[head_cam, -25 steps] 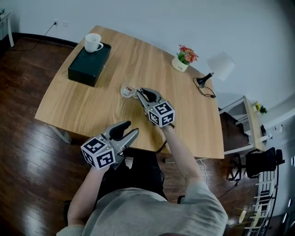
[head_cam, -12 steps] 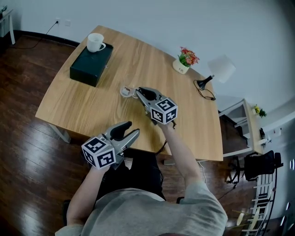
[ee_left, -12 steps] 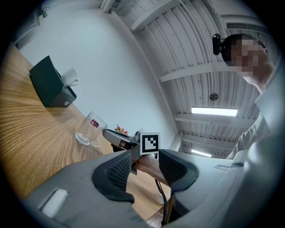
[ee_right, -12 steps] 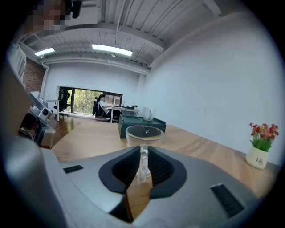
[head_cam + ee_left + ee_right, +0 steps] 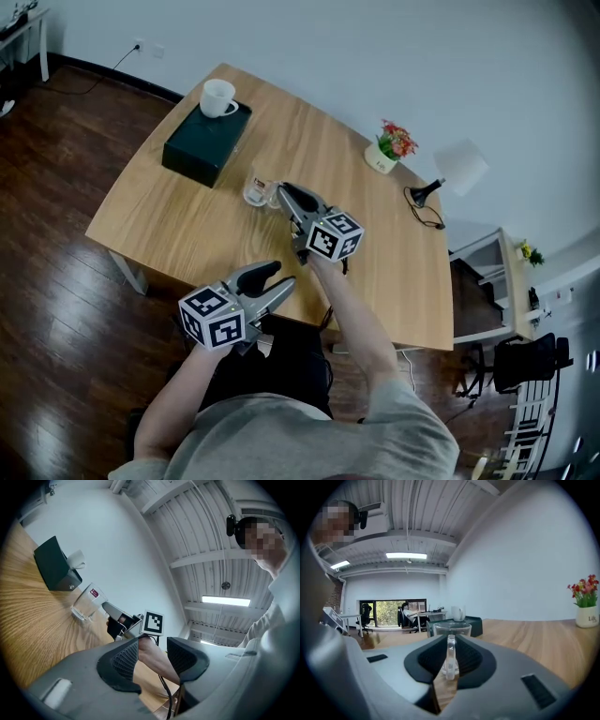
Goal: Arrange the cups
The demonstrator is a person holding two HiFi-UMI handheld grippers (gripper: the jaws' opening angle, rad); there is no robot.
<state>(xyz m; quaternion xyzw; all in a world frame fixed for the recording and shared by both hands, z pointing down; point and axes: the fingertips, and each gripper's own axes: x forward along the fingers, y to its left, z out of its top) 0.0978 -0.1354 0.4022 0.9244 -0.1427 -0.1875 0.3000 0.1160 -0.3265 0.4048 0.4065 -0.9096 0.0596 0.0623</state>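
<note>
Two cups show in the head view: a glass [image 5: 255, 190] at the right gripper's [image 5: 282, 193] tips, and a white cup [image 5: 218, 97] beyond it on a box [image 5: 206, 148].

Left gripper view: the left gripper [image 5: 152, 654] hangs off the table [image 5: 28, 620], jaws apart and empty, probably waiting.

Right gripper view: its jaws have just been closing and pinch the glass's handle [image 5: 450, 656], likely to carry it.

Grey T-shirt [image 5: 309, 436], grey left tool [image 5: 279, 275] and right tool [image 5: 281, 192], black-and-white marker cubes [image 5: 214, 316]
</note>
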